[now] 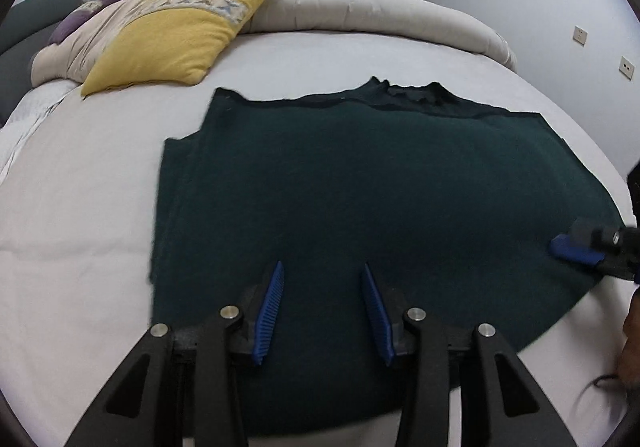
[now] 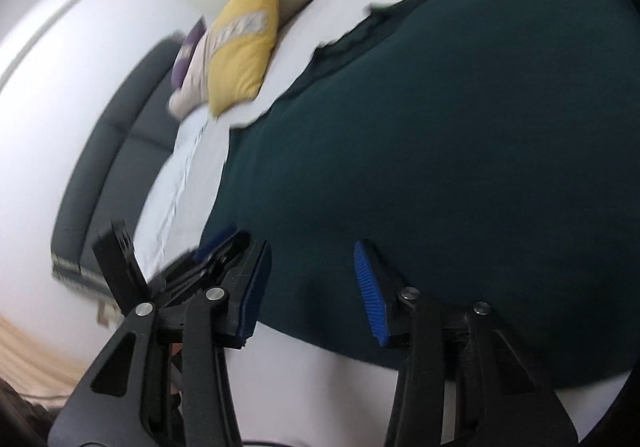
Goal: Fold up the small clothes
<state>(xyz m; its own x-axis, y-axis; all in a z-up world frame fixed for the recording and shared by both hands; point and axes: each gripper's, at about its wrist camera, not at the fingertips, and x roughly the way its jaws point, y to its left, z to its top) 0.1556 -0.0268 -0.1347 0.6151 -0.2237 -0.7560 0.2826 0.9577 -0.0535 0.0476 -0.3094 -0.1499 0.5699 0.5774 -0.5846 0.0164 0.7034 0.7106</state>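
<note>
We have the dark green garment (image 1: 360,207) spread flat on the white bed sheet (image 1: 80,215), filling the centre and right of the left wrist view, its neckline toward the upper middle of the frame. Its left edge looks already turned in, so we judge the sides partly folded and the crosswise folds still to do. Our left gripper (image 1: 323,307) hovers at lower centre, jaws apart and holding nothing; our right gripper (image 2: 312,287) is likewise spread wide over the near hem. A yellow pillow (image 1: 180,35) lies upper left.
</note>
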